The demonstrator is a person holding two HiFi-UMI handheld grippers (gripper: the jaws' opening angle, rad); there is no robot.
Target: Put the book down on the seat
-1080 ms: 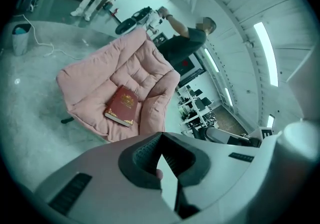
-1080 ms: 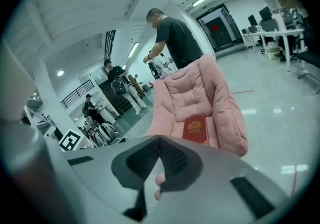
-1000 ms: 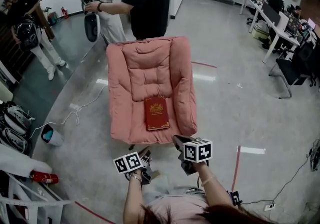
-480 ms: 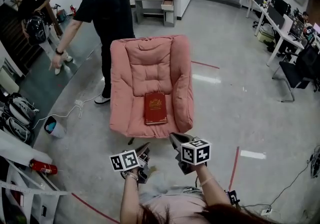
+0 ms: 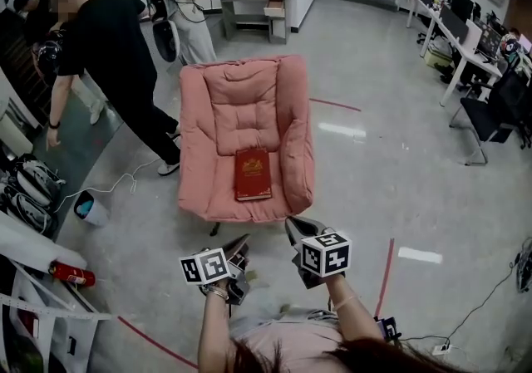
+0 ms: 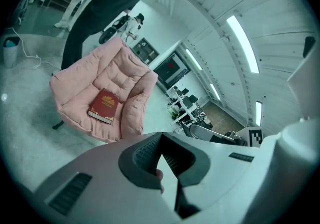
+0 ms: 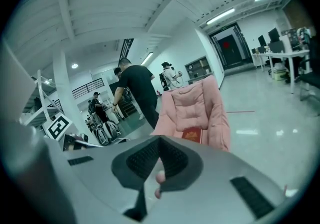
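A dark red book (image 5: 253, 174) with gold print lies flat on the front of the seat of a pink padded armchair (image 5: 218, 105). Both grippers hang short of the chair's front edge, apart from chair and book. My left gripper (image 5: 242, 243) is shut with nothing in it, and so is my right gripper (image 5: 293, 225). In the left gripper view the book (image 6: 104, 107) lies on the chair (image 6: 85, 76) beyond my shut left gripper (image 6: 160, 135). In the right gripper view the book (image 7: 192, 134) shows just over my shut right gripper (image 7: 160, 140), on the chair (image 7: 192, 103).
A person in black (image 5: 108, 43) bends over left of the chair, and a person in white (image 5: 181, 6) stands behind it. A white bin (image 5: 88, 209) and a cable lie at the left, a red extinguisher (image 5: 71, 273) lower left. Desks and office chairs (image 5: 474, 47) line the right. Red tape (image 5: 384, 278) marks the floor.
The person in black has walked from behind the chair round to its left. Both grippers have drawn back a little from the chair's front. The book has not moved.
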